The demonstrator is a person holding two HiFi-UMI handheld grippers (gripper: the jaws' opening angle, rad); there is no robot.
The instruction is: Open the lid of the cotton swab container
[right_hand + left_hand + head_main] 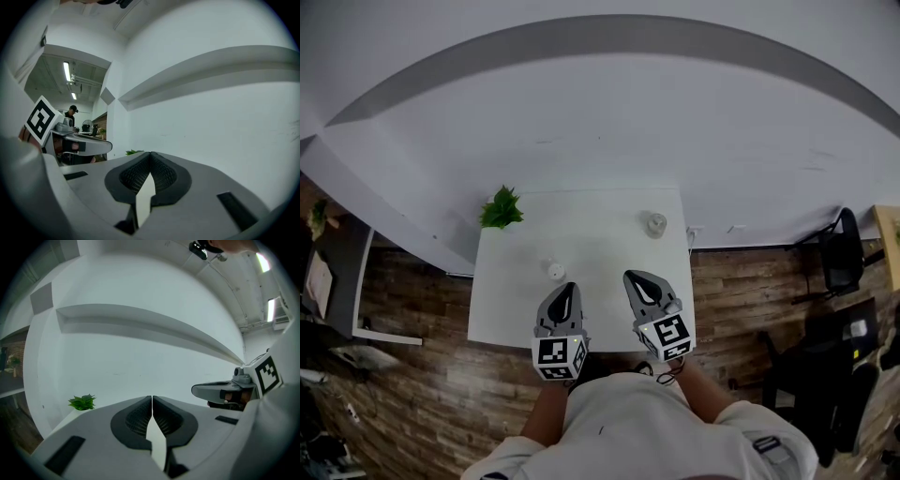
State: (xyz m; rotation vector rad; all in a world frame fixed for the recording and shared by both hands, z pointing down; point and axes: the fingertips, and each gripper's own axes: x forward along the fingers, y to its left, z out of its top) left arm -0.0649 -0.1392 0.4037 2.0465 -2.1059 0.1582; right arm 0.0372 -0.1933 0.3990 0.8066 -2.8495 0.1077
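1. One small green plant (501, 208) stands at the far left corner of the white table (600, 251). It also shows low on the left in the left gripper view (82, 402), and just over the jaws in the right gripper view (134, 152).
2. A small white round thing (556, 270) sits on the table's left half, just ahead of the left gripper's tip and apart from it. It is too small to make out further.
3. The left gripper (568, 287) is held over the table's near edge and points toward the wall. Its own view (152, 397) shows the jaws pressed together at the tips with nothing between them. They touch nothing.
4. The right gripper (632, 276) is held beside it, the two near each other but apart. In its own view (150, 153) the ribbed pads meet at the tips, so these jaws are closed and empty too.
5. Each gripper shows side-on at the edge of the other's view.
6. The cotton swab container (656, 224), a small round pot, stands toward the far right of the table. It is beyond the right gripper and well apart from both grippers. Whether its lid is on cannot be told at this size.
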